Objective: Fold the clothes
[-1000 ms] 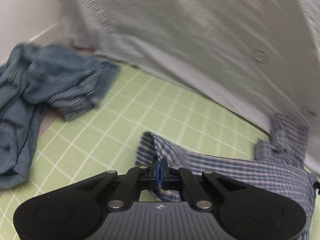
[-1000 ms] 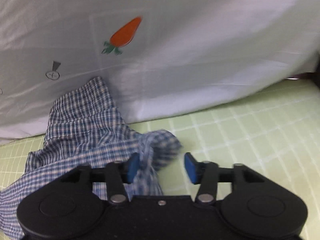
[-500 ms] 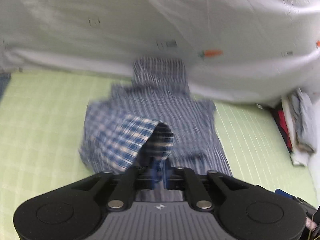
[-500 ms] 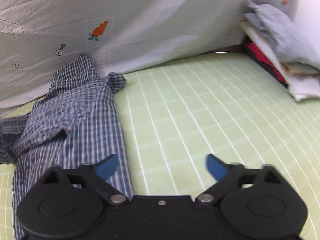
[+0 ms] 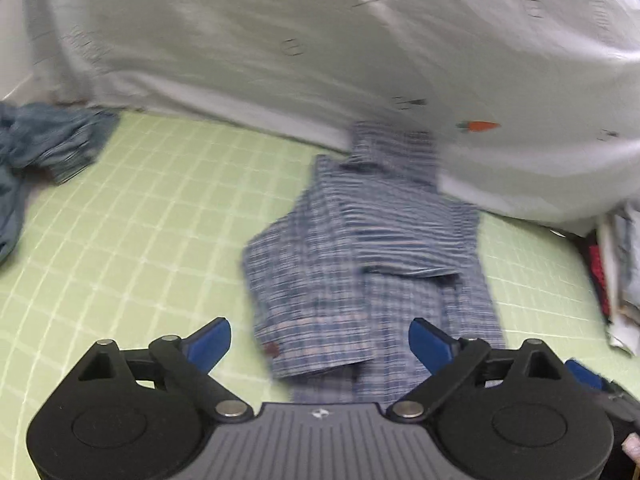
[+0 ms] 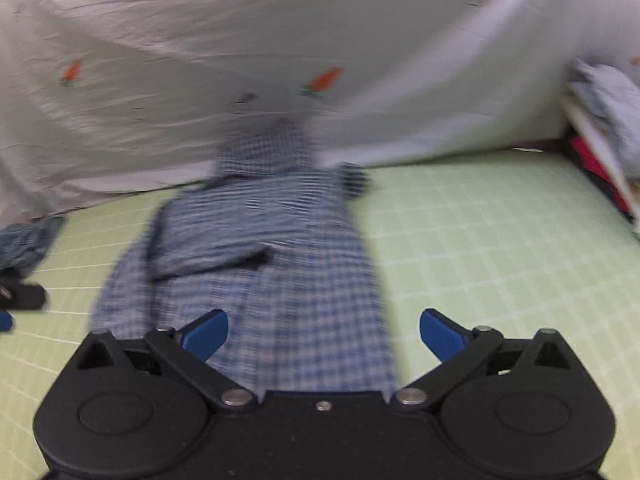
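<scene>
Pale green matting (image 5: pixel 132 216) ruled with a white grid covers the floor, and a white sheet (image 5: pixel 320 52) printed with small orange carrots hangs across the back. On the mat lies the blue-and-white checked shirt (image 5: pixel 360 264), a long narrow shape running from 6 o'clock up toward 12, its far end resting against the foot of the sheet. One side panel is turned in over the middle, its hem showing as a pale band, and another flap lies crosswise higher up. The left gripper (image 5: pixel 320 340) hovers above the near end with its blue pads spread wide, grasping nothing; the right gripper (image 6: pixel 323 332) does likewise, released. At 9 o'clock sits a crumpled denim garment (image 5: pixel 48 148); at 3 o'clock, a stack of folded clothes (image 6: pixel 604 128).
</scene>
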